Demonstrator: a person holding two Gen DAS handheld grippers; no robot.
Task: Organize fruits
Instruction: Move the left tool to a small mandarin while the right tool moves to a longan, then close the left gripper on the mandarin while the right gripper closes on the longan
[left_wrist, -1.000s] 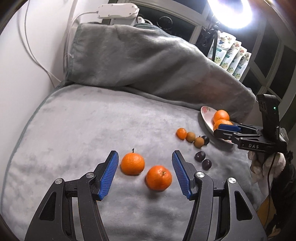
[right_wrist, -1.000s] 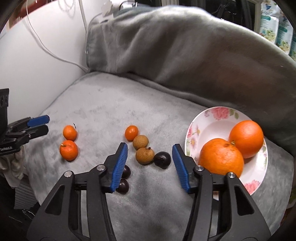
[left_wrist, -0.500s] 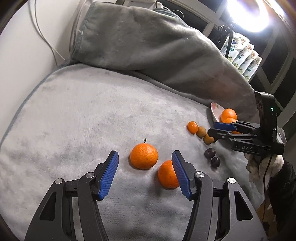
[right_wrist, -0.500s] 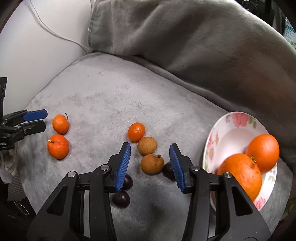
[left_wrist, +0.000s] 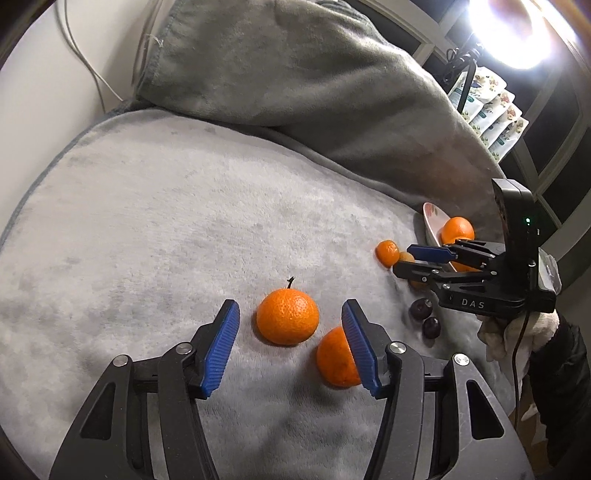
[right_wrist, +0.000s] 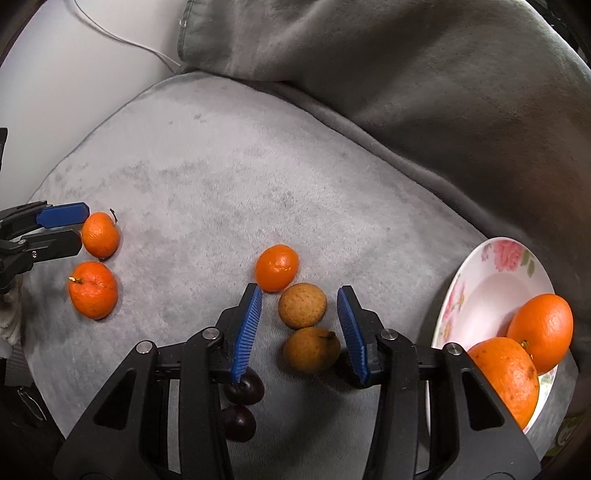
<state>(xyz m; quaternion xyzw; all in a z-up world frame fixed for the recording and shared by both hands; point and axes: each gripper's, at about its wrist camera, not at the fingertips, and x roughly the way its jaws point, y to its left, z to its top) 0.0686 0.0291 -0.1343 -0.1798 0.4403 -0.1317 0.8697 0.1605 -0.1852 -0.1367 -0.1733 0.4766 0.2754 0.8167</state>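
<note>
Left tool (left_wrist: 290, 349): lower centre of the left wrist view, angled down at the grey blanket (left_wrist: 155, 229); its blue pads stand apart and have just been closing a little, with nothing pressed between them.
Stemmed mandarin (left_wrist: 287, 315): lies on the blanket just ahead of the left tool's gap, touching neither pad; in the right wrist view it sits at far left, beside that tool's tips.
Second mandarin (left_wrist: 337, 360): lower right of the stemmed one, partly hidden behind the left tool's right pad; whether the pad touches it cannot be told.
Small mandarin (right_wrist: 277, 267): centre of the right wrist view, just above the right tool's left pad tip.
Round brown fruit (right_wrist: 302, 305): right below the small mandarin, between the right tool's pad tips, clear of both.
Second brown fruit (right_wrist: 311, 349): touching the round one from below, deeper in the same gap, with a sliver of space at each side.
Right tool (right_wrist: 300, 334): lower centre of its own view, pointing steeply down; pads apart and just closing in, the brown fruits between them but not pinched.
Dark fruits (right_wrist: 243, 386): two, one above the other, under the right tool's left arm; a third dark shape hides behind the right pad.
Flowered plate (right_wrist: 491, 280): right edge of the right wrist view, on the blanket.
Two oranges (right_wrist: 540, 328): side by side on the plate's lower right.
Gloved hand (left_wrist: 517, 328): right edge of the left wrist view, carrying the right tool.
</note>
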